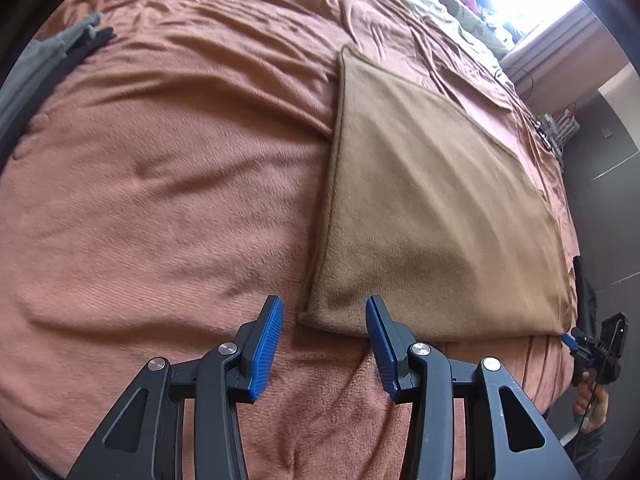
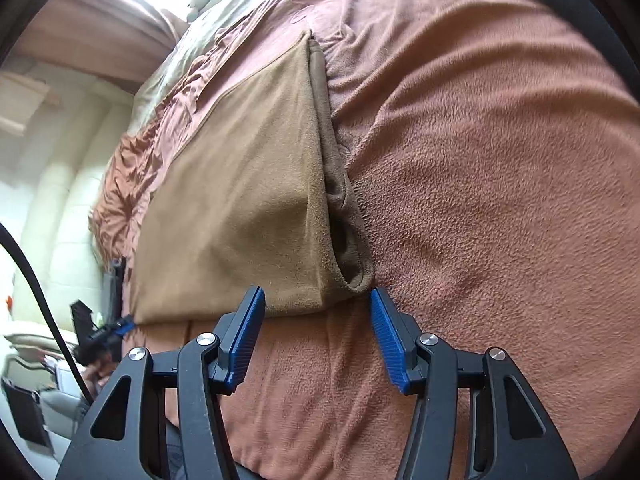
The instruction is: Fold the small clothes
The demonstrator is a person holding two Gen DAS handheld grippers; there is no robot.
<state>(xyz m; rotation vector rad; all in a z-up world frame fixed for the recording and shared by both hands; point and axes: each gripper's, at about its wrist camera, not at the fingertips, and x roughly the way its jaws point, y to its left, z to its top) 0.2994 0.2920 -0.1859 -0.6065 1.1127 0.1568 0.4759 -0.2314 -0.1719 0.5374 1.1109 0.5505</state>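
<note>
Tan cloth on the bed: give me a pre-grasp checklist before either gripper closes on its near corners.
1. Left gripper open: ok.
2. Right gripper open: ok.
3. Nothing held in either: ok.
4. Tan cloth lying flat on the orange blanket: ok.
5. Right near corner layers aligned: not ok, they gape open.
6. Pads touching the cloth edge: cannot tell.

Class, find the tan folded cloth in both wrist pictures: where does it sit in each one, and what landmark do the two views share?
Left wrist: tan folded cloth fills centre-right, its near corner between the open left gripper fingers.
Right wrist: tan folded cloth sits centre-left, its near corner by the open right gripper.
Shared landmark: rust-coloured blanket underneath.
</note>
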